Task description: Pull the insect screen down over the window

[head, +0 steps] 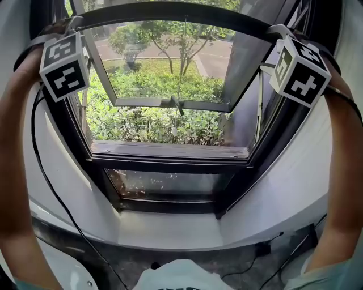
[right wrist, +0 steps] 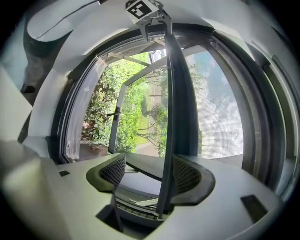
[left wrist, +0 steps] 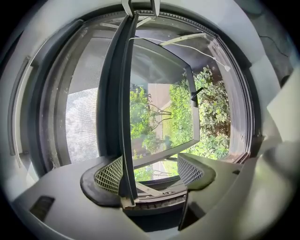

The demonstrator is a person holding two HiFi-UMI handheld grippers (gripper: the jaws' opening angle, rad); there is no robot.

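The insect screen's dark bottom bar (head: 181, 10) arcs across the top of the window frame in the head view. My left gripper (head: 72, 24) is at the bar's left end and my right gripper (head: 277, 29) at its right end. In the left gripper view the bar (left wrist: 123, 93) runs between the jaws of the left gripper (left wrist: 150, 169), lying against the left pad with a wide gap to the right pad. In the right gripper view the bar (right wrist: 174, 93) rests against the right pad of the right gripper (right wrist: 150, 172), clear of the left pad. Grey mesh (left wrist: 79, 126) hangs behind the bar.
The glass sash (head: 170, 103) is swung outward with a handle at its lower edge, and shrubs lie beyond it. A dark sill (head: 170, 150) sits below, then a white ledge (head: 170, 235). Cables (head: 51, 187) trail from both grippers, and a black box (head: 295, 241) lies at lower right.
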